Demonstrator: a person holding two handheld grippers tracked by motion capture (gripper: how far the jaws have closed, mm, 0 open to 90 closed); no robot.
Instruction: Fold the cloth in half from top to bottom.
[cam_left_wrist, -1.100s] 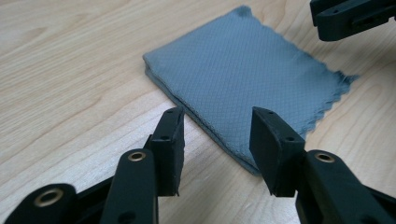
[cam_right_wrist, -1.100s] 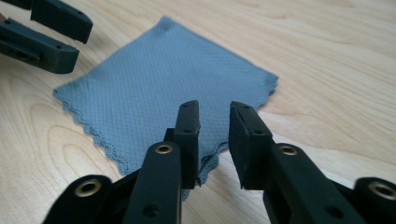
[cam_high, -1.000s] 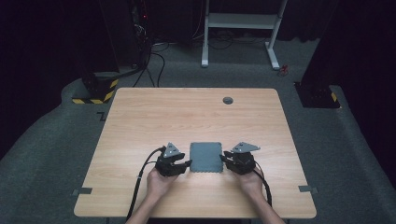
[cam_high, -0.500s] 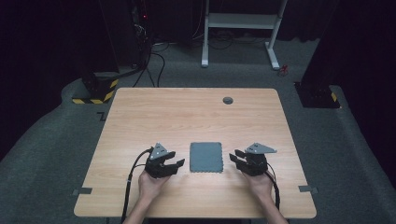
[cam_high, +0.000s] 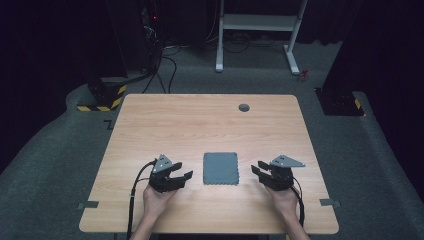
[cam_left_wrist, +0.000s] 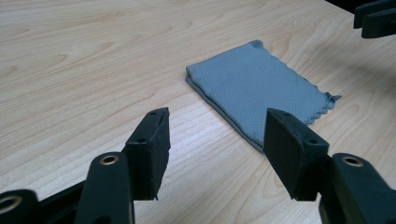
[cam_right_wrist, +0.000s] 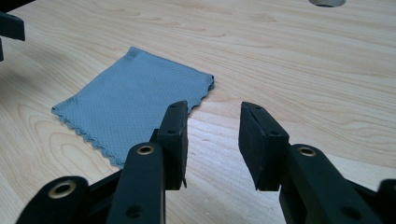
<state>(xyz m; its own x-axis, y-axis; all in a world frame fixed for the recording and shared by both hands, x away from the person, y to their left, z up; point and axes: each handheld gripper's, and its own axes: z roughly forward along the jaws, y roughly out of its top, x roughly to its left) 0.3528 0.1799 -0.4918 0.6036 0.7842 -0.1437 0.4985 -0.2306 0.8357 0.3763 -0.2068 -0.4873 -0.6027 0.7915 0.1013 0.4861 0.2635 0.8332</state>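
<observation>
A grey cloth (cam_high: 220, 168), folded into a flat rectangle with zigzag edges, lies on the wooden table (cam_high: 200, 125) near its front middle. My left gripper (cam_high: 182, 176) sits to the cloth's left, apart from it, and points at it. In the left gripper view the cloth (cam_left_wrist: 261, 93) lies ahead of the left gripper (cam_left_wrist: 217, 135), whose jaws have just been opening with nothing between them. To the cloth's right is my right gripper (cam_high: 257, 171), also clear of it. The right gripper (cam_right_wrist: 215, 140) has likewise just been opening and is empty, with the cloth (cam_right_wrist: 135, 102) ahead to its left.
A round cable hole (cam_high: 244, 107) sits in the table's far part. Bare wood surrounds the cloth. Beyond the table stand a white desk frame (cam_high: 260, 22) and black stands with cables on grey carpet. Tape strips (cam_high: 88, 204) mark the front corners.
Both grippers have drawn outward from the cloth's left and right edges, and their jaws stand wider. The cloth lies still on the table.
</observation>
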